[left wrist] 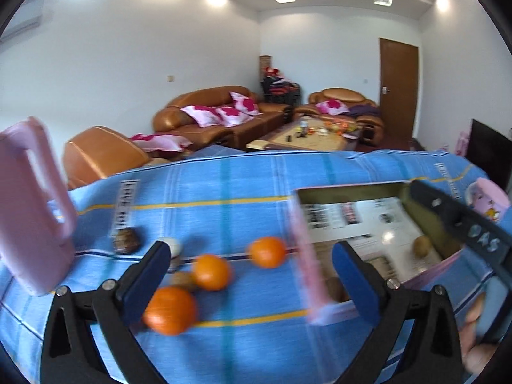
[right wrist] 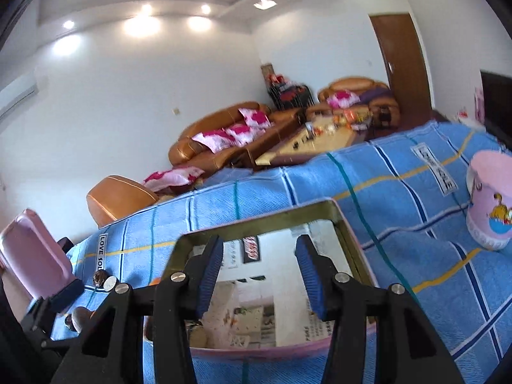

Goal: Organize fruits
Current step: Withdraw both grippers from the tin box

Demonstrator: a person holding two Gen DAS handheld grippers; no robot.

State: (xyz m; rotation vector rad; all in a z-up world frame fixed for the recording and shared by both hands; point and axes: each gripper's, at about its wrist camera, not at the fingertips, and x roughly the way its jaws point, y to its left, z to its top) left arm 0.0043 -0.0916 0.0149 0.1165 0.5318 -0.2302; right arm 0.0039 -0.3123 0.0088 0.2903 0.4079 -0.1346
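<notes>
The left gripper point(left wrist: 251, 267) stands wide with nothing between its blue pads; three round oranges point(left wrist: 212, 271) lie blurred on the blue checked cloth surface point(left wrist: 224, 192), beside the pink-walled rectangular box lined with newspaper point(right wrist: 342, 224); brownish fruits point(left wrist: 423, 245) inside are indistinct; the right gripper point(right wrist: 260, 275) hangs part open over the box, empty, its black frame hiding the near wall.
</notes>
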